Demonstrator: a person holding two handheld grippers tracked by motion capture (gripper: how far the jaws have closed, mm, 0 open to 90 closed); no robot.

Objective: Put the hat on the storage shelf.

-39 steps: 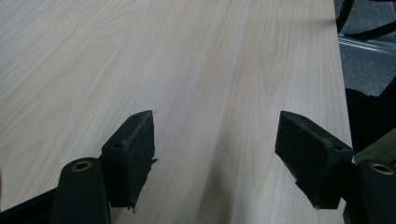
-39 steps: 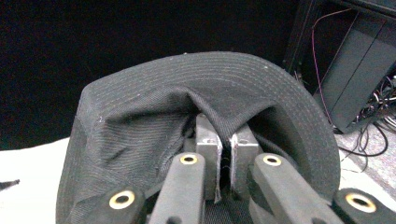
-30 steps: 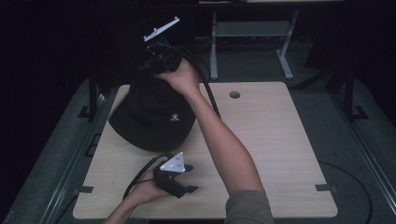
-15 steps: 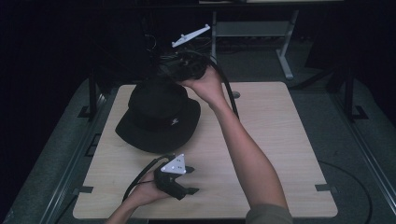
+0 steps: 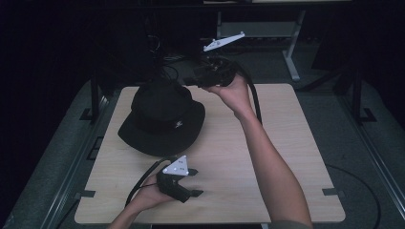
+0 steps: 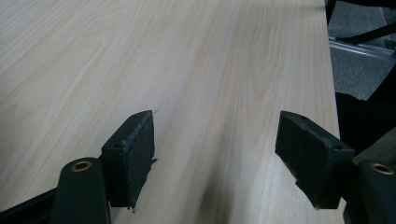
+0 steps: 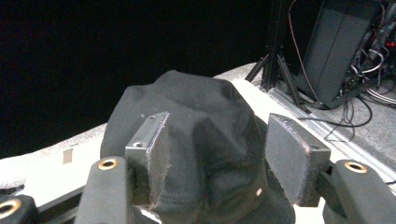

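Released, the black fabric bucket hat [image 5: 162, 117] now sits flat on the pale wooden worktop [image 5: 286, 124].
Right hand-held gripper [image 7: 215, 154], jaws just opening, hovers empty behind it; left hand-held gripper [image 6: 215, 158] rests wide, empty.

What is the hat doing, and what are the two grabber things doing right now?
black hat: lying on the table, crown up, brim flat, nothing holding it.
right gripper: jaws have just been opening, pads apart, held behind the hat, off its fabric.
left gripper: open, nothing between the pads, low over bare wood near the front edge.
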